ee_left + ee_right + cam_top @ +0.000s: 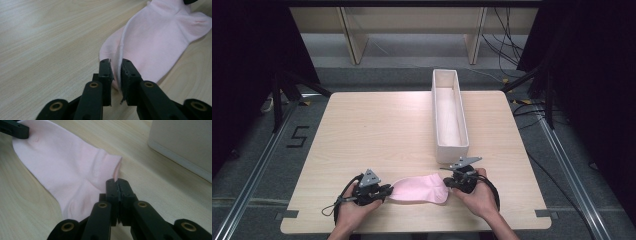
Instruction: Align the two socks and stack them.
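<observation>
A pale wooden desk [377, 130] is carrying a long white bin [450, 116] that is standing toward its far right, while a pink sock [419, 189] is lying flat near the front edge, just in front of the bin's near end. The left claw [115, 72] is sitting at one end of the sock, its jaws slightly spread with a fold of fabric between them. The right claw [117, 185] is resting pressed together at the sock's other end, pinching its edge.
</observation>
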### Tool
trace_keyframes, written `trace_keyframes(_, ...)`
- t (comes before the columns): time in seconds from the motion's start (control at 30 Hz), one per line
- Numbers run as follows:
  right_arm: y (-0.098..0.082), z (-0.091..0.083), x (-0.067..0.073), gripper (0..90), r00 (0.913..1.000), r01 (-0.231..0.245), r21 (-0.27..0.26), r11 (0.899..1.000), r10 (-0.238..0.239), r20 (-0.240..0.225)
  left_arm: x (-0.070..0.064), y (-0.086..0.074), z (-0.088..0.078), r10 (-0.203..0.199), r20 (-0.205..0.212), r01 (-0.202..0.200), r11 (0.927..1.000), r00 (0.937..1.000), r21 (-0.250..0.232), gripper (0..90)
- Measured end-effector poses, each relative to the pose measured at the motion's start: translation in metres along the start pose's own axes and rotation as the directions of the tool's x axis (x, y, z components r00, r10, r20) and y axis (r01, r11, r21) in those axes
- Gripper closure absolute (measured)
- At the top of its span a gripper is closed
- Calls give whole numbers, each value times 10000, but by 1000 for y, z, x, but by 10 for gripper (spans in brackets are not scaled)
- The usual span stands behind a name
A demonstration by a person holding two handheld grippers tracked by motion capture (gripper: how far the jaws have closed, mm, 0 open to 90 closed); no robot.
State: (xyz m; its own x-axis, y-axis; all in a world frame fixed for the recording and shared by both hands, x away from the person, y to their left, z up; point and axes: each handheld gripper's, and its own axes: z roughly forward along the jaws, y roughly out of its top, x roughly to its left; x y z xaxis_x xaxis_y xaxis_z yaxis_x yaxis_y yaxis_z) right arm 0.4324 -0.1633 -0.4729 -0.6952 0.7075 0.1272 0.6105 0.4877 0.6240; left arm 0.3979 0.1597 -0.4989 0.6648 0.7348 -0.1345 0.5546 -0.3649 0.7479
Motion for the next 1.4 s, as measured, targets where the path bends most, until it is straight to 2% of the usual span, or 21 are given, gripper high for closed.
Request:
trace_keyframes(0.03,0,0,0,874,10000,-13,82,10000,13,55,0,0,-1,-32,-43,31,9999,10000,-103,726)
trace_keyframes(0.17,1,-3,1,841,9998,-30,0,10000,30,189,-1,5,-8,124,-56,-126,9986,9999,-505,665)
trace_keyframes(0.2,1,-4,0,832,9991,322,-109,9994,-319,275,-1,6,-10,158,-58,-161,9981,9999,-587,665)
trace_keyframes(0.23,2,-7,2,829,9996,103,-187,9998,-98,281,-2,9,-12,121,-24,-123,9974,9999,-703,665)
trace_keyframes(0.3,6,-12,7,840,9994,247,-410,9989,-237,239,-5,11,-13,48,-13,-49,9939,10000,-1098,670)
trace_keyframes(0.33,6,-12,8,846,9985,496,-478,9976,-484,273,-4,13,-15,181,90,-170,9943,9998,-1056,675)
trace_keyframes(0.4,7,-13,11,850,9993,335,-400,9986,-328,182,-7,17,-17,155,97,-142,9919,9998,-1261,680)
trace_keyframes(0.47,7,-7,12,855,9966,807,-491,9955,-796,223,-9,18,-16,223,133,-204,9913,9997,-1303,696)
trace_keyframes(0.5,7,-7,13,857,9978,646,-243,9976,-642,179,-10,19,-17,291,158,-270,9923,9995,-1207,706)
trace_keyframes(0.6,5,1,14,858,9971,709,-232,9972,-702,281,-12,19,-14,406,422,-357,9931,9983,-1119,735)
trace_keyframes(0.67,4,4,14,858,9983,555,-82,9984,-554,161,-11,18,-11,630,423,-589,9939,9971,-930,752)
trace_keyframes(0.7,3,4,14,858,9982,566,89,9984,-567,176,-12,17,-9,564,388,-529,9950,9977,-848,759)
trace_keyframes(0.73,2,8,12,857,9949,902,-92,9959,-897,460,-11,16,-6,496,350,-464,9952,9982,-856,764)
trace_keyframes(0.77,2,7,14,857,9977,559,171,9983,-565,370,-9,15,-4,627,295,-609,9966,9976,-559,772)
trace_keyframes(0.83,1,9,13,856,9985,428,243,9988,-436,328,-6,11,1,554,299,-545,9981,9980,-292,782)
trace_keyframes(0.87,0,12,12,856,9970,599,103,9981,-603,483,-5,9,3,444,319,-437,9988,9985,-217,783)
trace_keyframes(0.93,-1,11,11,855,9987,371,265,9990,-380,342,-3,5,5,352,253,-351,9994,9991,-42,782)
trace_keyframes(1.1,-2,13,11,855,9988,267,275,9993,-278,415,-2,3,7,141,263,-140,9999,9996,-23,768)
trace_keyframes(1.17,-2,13,10,847,9985,305,250,9992,-316,449,-4,4,5,245,289,-238,9995,9993,-226,733)
trace_keyframes(1.3,0,4,16,829,9996,-46,110,9999,43,272,-14,12,-7,520,361,-473,9916,9980,-1208,647)
trace_keyframes(1.4,1,-4,21,828,9995,227,-66,9997,-225,201,-18,17,-12,704,426,-637,9880,9966,-1408,651)
